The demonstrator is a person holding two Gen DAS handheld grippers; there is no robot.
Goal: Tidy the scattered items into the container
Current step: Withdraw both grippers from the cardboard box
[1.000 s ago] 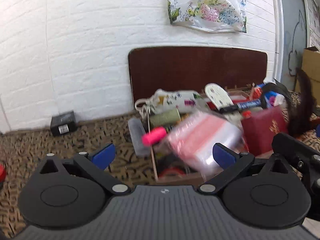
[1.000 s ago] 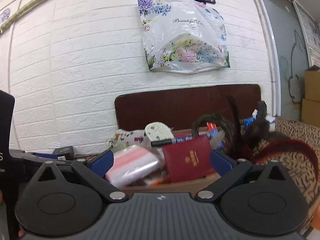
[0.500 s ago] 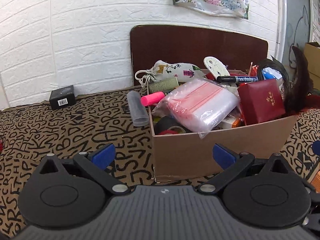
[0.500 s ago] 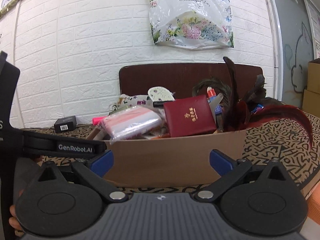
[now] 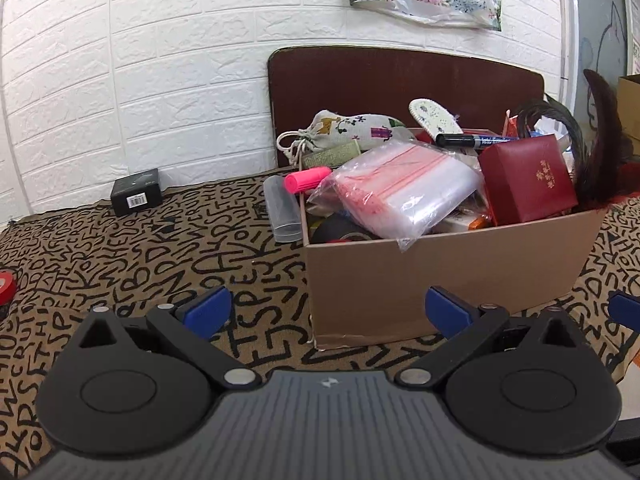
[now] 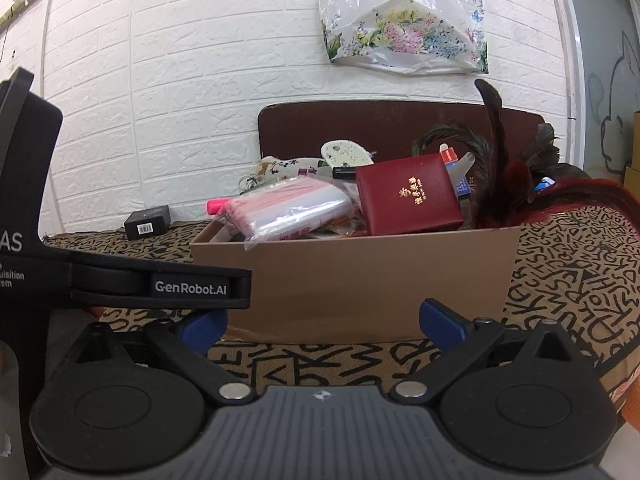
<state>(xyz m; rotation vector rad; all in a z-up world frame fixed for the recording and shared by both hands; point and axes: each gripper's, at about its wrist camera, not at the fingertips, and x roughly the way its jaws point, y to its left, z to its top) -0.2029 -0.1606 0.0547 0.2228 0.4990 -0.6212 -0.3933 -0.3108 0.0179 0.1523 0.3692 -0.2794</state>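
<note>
Both grippers have pulled back and dropped low in front of the cardboard box (image 5: 440, 276) in the past second, the left gripper (image 5: 326, 310) and right gripper (image 6: 322, 322) each spread wide and empty. The bag of plastic pouches (image 5: 404, 192), blurred in motion a moment earlier, now rests atop the heaped box beside a red case (image 5: 528, 178). Outside it remain a clear tube (image 5: 282, 210) just beside the box wall, a black box (image 5: 137, 197) by the wall and a red roll (image 5: 6, 286) at the tabletop's edge, likely the next pickups.
</note>
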